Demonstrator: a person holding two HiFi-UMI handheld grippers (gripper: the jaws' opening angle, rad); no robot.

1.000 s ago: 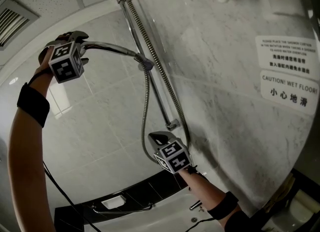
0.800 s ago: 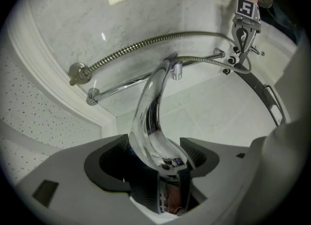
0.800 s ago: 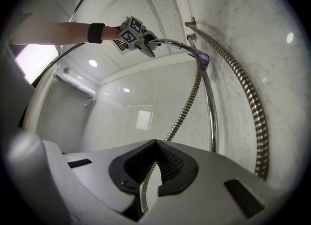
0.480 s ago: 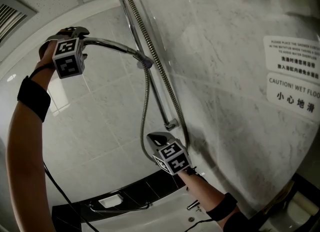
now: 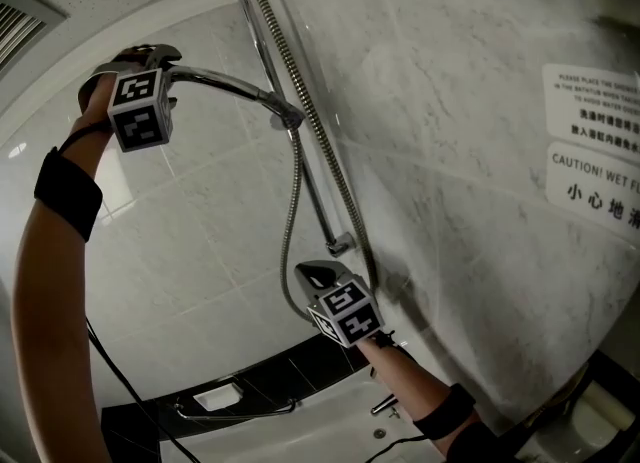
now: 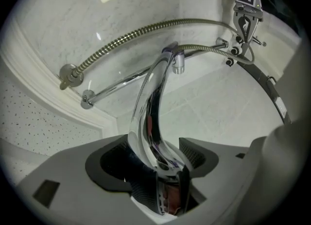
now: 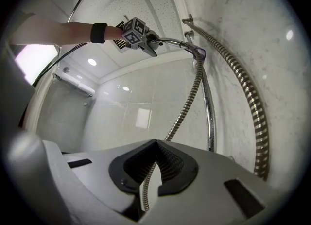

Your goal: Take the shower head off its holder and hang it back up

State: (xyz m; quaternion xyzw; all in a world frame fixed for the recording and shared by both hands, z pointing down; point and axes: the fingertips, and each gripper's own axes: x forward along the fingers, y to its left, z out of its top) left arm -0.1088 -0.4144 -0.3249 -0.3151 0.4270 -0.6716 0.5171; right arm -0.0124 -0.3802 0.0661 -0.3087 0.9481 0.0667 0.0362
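Chrome shower head [image 5: 215, 81]: a long, curved, mirror-bright handle. It runs roughly level from my left hand-held gripper [image 5: 152, 59] to the holder [image 5: 287, 118] on the rail [image 5: 312, 173], high up by the corner where marble meets tile.
Seat at the holder: the hose end of the handle touches the holder. I cannot tell whether it sits fully in the socket or only at its mouth.
Left hand-held gripper: grasping the broad head end of the shower head, jaws spread wide around it.
Right hand-held gripper [image 5: 318, 276]: clenched on the braided metal hose [image 5: 292, 211], low in its hanging loop and well below the holder.
Step in hand, as I judge it: working the handle's end at the holder, either out of it or back in.
Doing it well: I want to keep the handle in line with the socket and move along that line, not lever sideways against the rail.
Grip caution: polished chrome looks slick, so the handle may roll between the pads. I would hold firm without twisting.
Hose management: I would keep some slack with the right side so the hose does not drag the connector off line.
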